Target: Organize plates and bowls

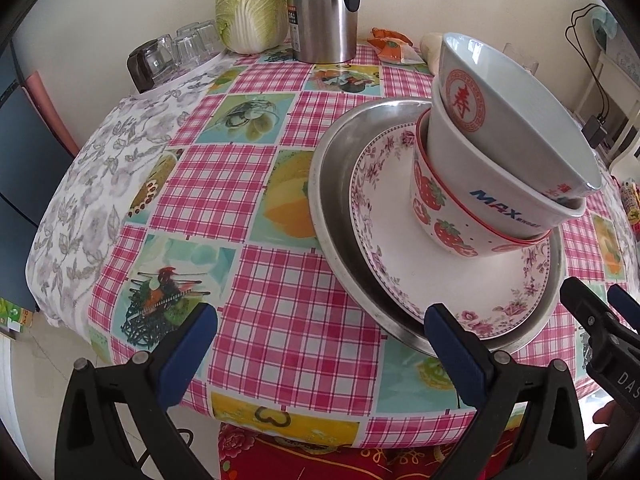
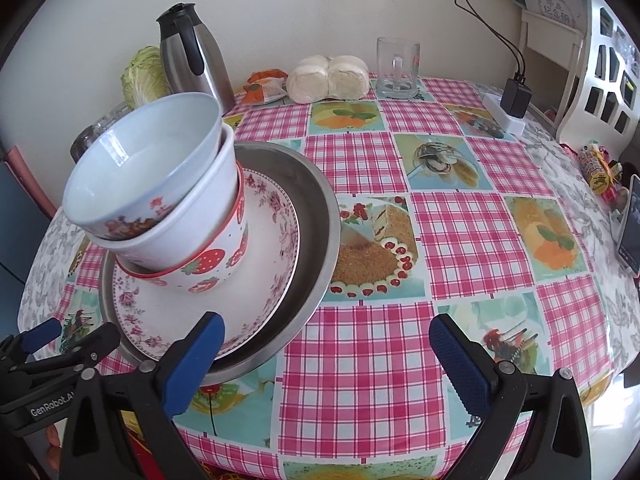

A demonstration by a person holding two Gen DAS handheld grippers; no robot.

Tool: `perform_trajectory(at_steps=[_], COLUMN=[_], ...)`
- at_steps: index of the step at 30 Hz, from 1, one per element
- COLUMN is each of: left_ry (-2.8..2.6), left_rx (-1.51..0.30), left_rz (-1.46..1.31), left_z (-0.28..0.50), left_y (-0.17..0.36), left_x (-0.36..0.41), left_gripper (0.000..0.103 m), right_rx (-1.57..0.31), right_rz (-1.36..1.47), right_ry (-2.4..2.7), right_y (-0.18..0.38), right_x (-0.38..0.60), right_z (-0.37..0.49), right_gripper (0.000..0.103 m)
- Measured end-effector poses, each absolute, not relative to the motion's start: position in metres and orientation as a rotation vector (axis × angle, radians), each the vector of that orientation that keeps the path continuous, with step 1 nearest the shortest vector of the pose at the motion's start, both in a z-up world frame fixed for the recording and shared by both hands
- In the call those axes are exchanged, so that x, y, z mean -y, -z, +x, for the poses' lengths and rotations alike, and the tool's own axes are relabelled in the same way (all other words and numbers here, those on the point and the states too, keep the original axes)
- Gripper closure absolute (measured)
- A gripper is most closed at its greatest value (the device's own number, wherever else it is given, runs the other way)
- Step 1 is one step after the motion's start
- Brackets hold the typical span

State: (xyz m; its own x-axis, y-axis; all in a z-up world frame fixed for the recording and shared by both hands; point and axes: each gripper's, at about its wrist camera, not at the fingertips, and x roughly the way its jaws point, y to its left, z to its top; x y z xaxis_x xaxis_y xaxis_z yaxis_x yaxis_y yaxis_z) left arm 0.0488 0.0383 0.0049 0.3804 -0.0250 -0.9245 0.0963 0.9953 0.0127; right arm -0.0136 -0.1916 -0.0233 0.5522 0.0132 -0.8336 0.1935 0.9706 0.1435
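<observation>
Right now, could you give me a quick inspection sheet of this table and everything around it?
Surface: round table, pink checked cloth with food pictures.
Job's things: steel basin holds floral plate; strawberry bowl, white bowl and top bowl nested, leaning.
Clutter: cabbage, thermos, glasses, glass mug, buns, snack packets, phone.
Grippers: left tool and right tool, jaws apart, holding nothing.
Cables: charger with black wires.
Surroundings: white shelf, wall.
</observation>
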Motion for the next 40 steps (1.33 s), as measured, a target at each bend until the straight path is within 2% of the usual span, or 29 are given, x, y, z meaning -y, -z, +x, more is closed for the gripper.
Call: perform_trajectory(at_steps=[32, 40], left_ry=[0.055, 0.045], left_rx=[-1.193, -1.142], left_rz=[0.048, 0.028], left_z=[0.0497, 0.0464], left_y=[-0.0029, -0.0125], left_x=[-0.0414, -0.0444], left_gripper=[0.0, 0.0], right_rx=[-0.982, -0.982], right_rz=[0.226, 0.225], right_ry=[0.105, 0.104], right_y=[0.0231, 0.0233], right_x=[0.1926, 0.1932], right_z=[-0.0129, -0.0132], right_gripper=[0.0, 0.0])
